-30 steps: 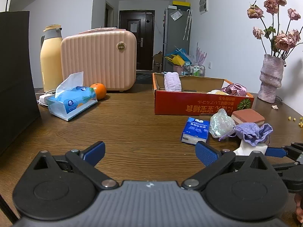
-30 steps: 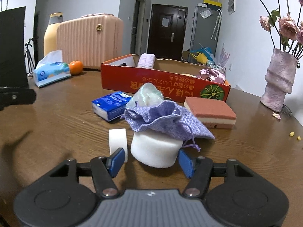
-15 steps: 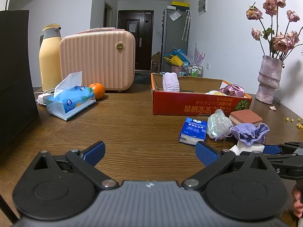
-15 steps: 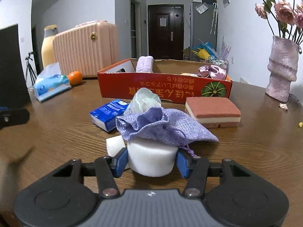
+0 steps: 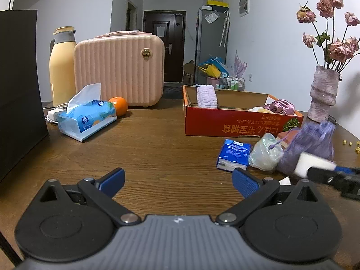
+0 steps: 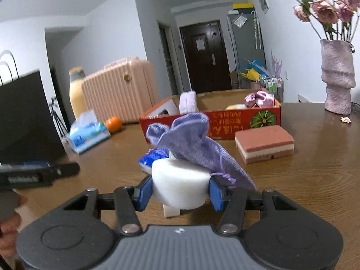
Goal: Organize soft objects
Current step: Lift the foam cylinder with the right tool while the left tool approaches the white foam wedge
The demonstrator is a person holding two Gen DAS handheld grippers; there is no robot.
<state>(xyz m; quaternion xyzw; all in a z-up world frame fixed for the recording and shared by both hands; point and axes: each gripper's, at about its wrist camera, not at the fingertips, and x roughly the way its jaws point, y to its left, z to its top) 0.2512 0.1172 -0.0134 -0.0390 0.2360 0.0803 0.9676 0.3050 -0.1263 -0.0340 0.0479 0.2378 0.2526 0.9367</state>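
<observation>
In the left wrist view, the left gripper hangs with its blue pads spread wide and nothing between them, low over the brown wooden table and well short of the red cardboard box that already holds a lilac rolled towel and a shiny mauve satin bundle. In front of that box lie a blue pocket-tissue pack and a crinkled clear plastic bag; to their right the white round foam sponge shows blurred in the right gripper, the purple knitted drawstring pouch draped over it. In the right wrist view, the right gripper's jaws have just been closing and now pinch the foam sponge by its two sides, with the pouch riding loose on top and a small white foam block below on the table. The sponge appears just clear of the tabletop, short of the red box, with a pink-and-cream layered sponge block lying in front of the box's right end. The step in hand looks like the lift after the grasp; the next move calls for carrying the sponge over the box's front wall and letting go, steadily, since the unheld pouch could slide off.
</observation>
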